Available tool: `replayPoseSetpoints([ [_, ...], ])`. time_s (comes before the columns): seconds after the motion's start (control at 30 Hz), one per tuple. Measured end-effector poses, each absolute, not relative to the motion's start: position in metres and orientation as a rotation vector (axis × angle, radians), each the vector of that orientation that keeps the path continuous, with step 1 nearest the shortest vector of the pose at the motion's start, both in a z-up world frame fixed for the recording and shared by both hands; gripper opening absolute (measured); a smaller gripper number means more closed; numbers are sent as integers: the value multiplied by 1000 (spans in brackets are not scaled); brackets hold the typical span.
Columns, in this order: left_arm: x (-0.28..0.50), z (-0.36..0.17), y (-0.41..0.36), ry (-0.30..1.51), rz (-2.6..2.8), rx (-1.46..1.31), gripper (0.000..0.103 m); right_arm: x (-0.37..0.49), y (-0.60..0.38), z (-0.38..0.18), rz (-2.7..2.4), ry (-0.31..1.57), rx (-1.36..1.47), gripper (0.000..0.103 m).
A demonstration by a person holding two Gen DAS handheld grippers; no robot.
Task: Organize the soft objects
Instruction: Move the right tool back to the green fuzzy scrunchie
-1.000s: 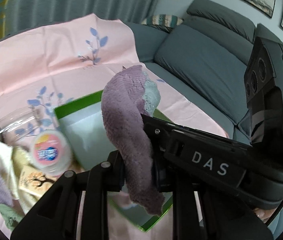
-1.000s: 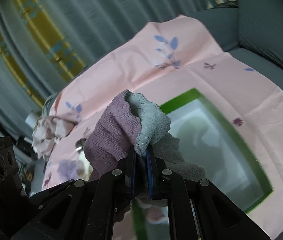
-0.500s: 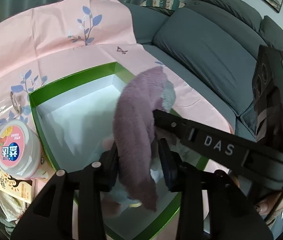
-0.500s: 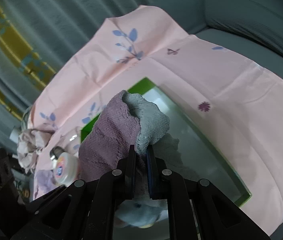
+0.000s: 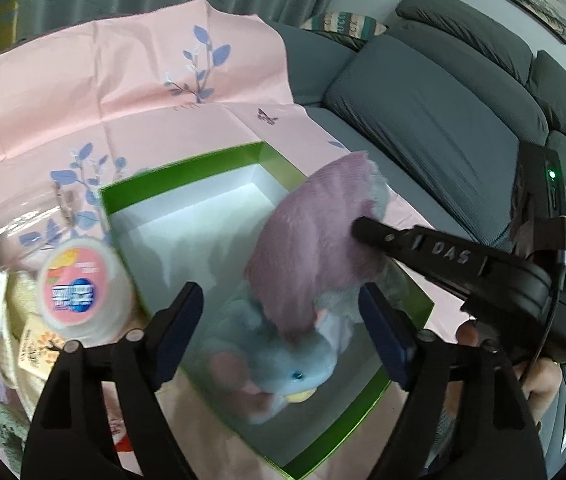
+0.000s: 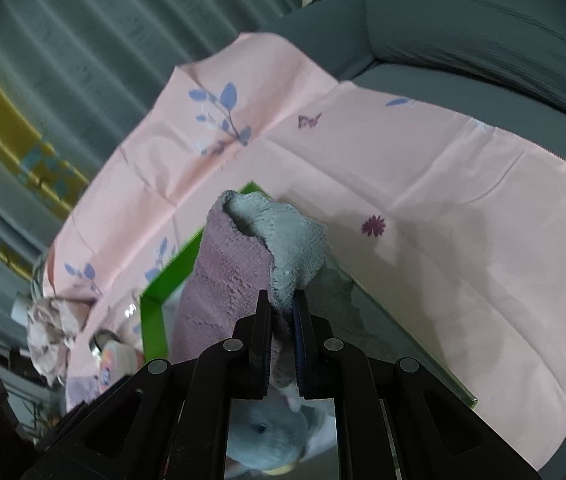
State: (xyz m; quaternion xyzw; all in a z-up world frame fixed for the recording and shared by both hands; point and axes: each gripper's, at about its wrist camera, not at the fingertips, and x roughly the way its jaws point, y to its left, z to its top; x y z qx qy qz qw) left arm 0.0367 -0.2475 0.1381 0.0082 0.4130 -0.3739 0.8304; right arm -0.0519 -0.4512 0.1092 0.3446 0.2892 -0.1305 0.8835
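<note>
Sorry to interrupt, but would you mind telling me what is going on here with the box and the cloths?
A person is packing soft things into a green-rimmed box on a pink floral cloth. The right gripper is shut on a purple and grey towel, holding it over the box. The left gripper is opening, its fingers clear of the towel. A blue plush toy already lies in the box.

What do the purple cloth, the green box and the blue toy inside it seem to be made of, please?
Purple cloth: soft knitted or terry fabric, judging by its looped, ribbed texture; grey reverse side.
Green box: probably coated cardboard, with thin stiff walls, crisp corners and a smooth white lining.
Blue toy: plush, with a fuzzy pile and a bead-like eye.
</note>
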Motion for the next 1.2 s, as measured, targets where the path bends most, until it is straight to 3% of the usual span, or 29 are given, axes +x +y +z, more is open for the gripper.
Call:
replayPoseSetpoints([
  [0.13,37,144,-228,863,-760,-8,83,-52,-449,113,-288,598,700,10],
  [0.37,38,149,-186,855,-675,-68,86,-26,-429,99,-253,750,626,11],
  [0.43,36,148,-168,859,-644,-82,86,-24,-425,97,-234,772,624,19],
  [0.5,34,148,-149,855,-599,-102,86,-25,-422,99,-220,770,614,40],
  [0.6,30,146,-118,857,-550,-135,88,-34,-414,110,-219,741,593,62],
  [0.73,24,140,-66,861,-429,-158,101,-43,-401,126,-146,699,584,66],
  [1.03,-5,113,33,906,-236,-245,101,-44,-315,148,37,712,449,71],
  [1.2,-20,95,57,936,-196,-274,101,-39,-261,133,169,795,404,75],
])
